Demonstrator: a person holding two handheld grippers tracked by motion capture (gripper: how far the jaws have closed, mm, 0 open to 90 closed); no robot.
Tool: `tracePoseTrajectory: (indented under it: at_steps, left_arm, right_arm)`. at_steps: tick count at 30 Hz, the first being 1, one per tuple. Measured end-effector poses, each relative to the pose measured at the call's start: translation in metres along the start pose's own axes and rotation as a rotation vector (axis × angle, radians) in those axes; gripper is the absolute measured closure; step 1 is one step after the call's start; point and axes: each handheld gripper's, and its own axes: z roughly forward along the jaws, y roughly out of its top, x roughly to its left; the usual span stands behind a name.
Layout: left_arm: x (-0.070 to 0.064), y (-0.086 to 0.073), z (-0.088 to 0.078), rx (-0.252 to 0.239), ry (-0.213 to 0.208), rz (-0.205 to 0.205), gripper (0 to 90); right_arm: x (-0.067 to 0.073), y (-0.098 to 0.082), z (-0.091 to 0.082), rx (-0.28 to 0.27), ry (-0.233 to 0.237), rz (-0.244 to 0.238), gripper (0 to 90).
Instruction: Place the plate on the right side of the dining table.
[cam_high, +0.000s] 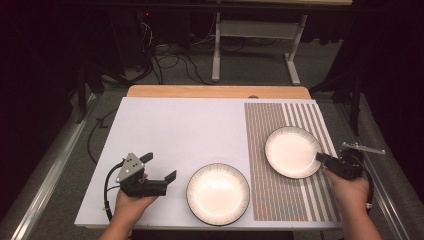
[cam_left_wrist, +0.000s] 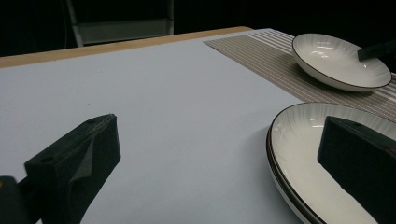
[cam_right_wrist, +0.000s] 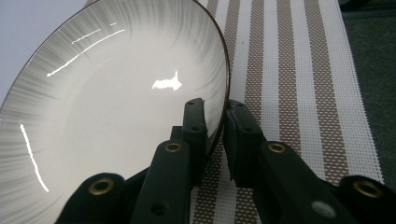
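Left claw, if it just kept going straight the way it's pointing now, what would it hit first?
Probably the near plate. The left claw stands open and aims across the white board toward it. In the left gripper view, one jaw already overlaps its rim, though depth there is hard to judge. The far plate lies well beyond.

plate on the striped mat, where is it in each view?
High view: plate on the striped mat, right of centre, right gripper on its rim.
Left gripper view: top right.
Right gripper view: left and centre, rim between the jaws.
Shared landmark: striped mat.
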Motion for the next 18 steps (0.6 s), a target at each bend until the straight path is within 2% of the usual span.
tracePoseTrajectory:
  at_steps: [2, 6, 11, 12, 18]
  left_arm:
    - [-0.001, 0.0, 0.0, 0.0, 0.003, 0.005, 0.2]
    - [-0.002, 0.0, 0.001, 0.002, 0.006, 0.017, 0.2]
    - [-0.001, 0.0, 0.001, 0.014, 0.012, 0.028, 0.2]
    - [-0.001, 0.0, 0.001, 0.013, 0.014, 0.028, 0.2]
    - [0.0, 0.0, -0.001, 0.009, 0.012, 0.023, 0.2]
  right_arm:
    - [-0.002, 0.0, 0.004, 0.009, -0.007, 0.012, 81.2]
    - [0.0, 0.0, 0.008, 0.005, -0.036, -0.011, 81.2]
    - [0.0, -0.001, 0.008, -0.009, -0.04, -0.023, 79.7]
    - [0.001, -0.001, 0.007, -0.022, -0.053, -0.039, 77.9]
    - [0.008, -0.001, -0.009, -0.11, -0.048, -0.099, 67.4]
